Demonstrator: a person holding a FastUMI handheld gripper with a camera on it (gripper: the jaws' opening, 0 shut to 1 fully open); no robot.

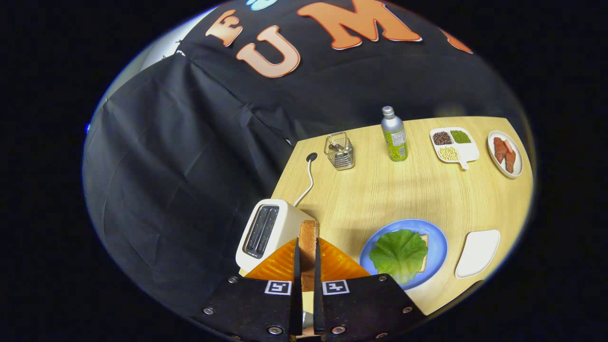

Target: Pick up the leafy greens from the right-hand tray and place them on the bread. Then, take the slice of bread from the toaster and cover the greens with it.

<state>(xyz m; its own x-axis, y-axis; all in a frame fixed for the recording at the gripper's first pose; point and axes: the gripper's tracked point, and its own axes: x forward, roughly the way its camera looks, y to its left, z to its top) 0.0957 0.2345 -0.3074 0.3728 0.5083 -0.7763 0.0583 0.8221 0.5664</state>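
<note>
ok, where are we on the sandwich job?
Greens step looks done: the leafy greens lie on the bread on the blue plate. In hand: claw shut on the bread slice, clear of the toaster. Left: cover the greens.

You've got the toast slice [308, 247] on edge, upright, pinched between both fingers of the gripper [307, 259], just right of the white toaster [270, 232]. The green leaf [399, 254] lies flat on the bread [424, 249] on the blue plate [439, 242]. The white tray [477, 252] sits beside it.
</note>
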